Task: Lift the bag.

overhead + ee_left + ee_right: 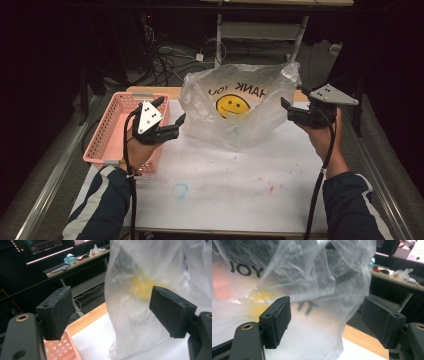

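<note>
A: Where's the plastic bag sitting?

B: On the white counter, toward the far middle. It stands puffed up, with a yellow smiley face and dark lettering showing through the film. The pink basket is at the counter's left edge, just beside it.

A: And the left claw?

B: Held over the basket's right side, pointing at the bag's left flank. Its jaws stand wide apart with nothing gripped; in the left gripper view the bag fills the gap ahead without touching either pad.

A: The right claw?

B: At the bag's right edge, jaws also wide. In the right gripper view the film hangs between and beyond the pads, but they don't press on it.
</note>
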Demonstrator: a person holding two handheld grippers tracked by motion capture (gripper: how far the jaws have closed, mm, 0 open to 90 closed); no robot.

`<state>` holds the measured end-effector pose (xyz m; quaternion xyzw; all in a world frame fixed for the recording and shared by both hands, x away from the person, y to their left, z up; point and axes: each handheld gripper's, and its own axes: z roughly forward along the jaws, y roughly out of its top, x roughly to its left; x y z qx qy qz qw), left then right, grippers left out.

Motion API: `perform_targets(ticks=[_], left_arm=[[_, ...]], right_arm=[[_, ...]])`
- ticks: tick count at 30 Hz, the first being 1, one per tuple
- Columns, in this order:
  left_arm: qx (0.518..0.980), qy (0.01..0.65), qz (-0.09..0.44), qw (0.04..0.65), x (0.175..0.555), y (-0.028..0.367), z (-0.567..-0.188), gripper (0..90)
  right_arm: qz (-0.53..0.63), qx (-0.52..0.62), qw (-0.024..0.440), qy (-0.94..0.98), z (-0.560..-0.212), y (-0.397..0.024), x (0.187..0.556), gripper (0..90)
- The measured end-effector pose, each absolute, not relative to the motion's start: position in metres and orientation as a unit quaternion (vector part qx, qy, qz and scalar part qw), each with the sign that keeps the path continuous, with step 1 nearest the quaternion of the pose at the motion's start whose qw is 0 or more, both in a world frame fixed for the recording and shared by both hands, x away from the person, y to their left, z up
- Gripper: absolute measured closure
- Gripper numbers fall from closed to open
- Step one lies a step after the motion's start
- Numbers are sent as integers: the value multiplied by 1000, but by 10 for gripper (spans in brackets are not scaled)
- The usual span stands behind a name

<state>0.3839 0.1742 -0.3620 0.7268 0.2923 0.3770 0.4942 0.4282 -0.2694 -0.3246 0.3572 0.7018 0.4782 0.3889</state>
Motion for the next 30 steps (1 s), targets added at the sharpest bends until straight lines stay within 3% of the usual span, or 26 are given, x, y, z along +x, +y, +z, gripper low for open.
perform_targets(ticks=[7,16,30], left_arm=[[726,301,390,480,367,191,-379,192],[728,307,389,474,350,212,-389,190],[756,312,383,430,315,231,-417,168]], right_arm=[[480,370,367,706,-336,-276,424,225],[484,359,377,703,-347,-284,402,223],[472,348,354,728,-379,-309,343,169]])
